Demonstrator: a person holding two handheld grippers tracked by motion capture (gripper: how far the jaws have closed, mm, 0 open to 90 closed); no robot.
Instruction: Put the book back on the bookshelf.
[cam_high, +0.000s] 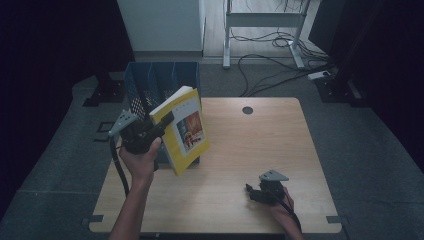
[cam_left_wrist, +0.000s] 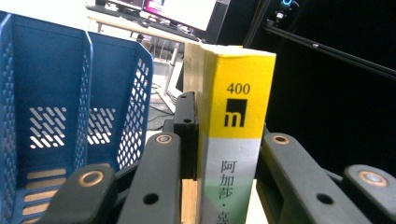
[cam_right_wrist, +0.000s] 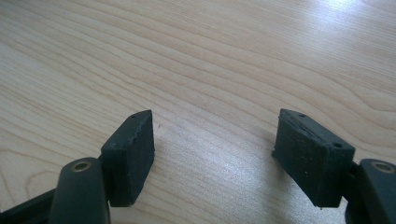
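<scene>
Yellow book held up beside the blue file rack

The tabletop lies bare across its middle and right, up to the far edge. The blue file rack stands at the far left corner. The left gripper clamps the yellow book, lifted and tilted just before the rack. The right gripper, near the front edge, gapes wide, holding nothing.

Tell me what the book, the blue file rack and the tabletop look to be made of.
Book: paper pages in a glossy yellow softcover, judging by the sheen and page edges. Blue file rack: probably moulded plastic, given its perforated walls and slots. Tabletop: light wood or wood-look laminate, with visible grain and a mild sheen.
</scene>
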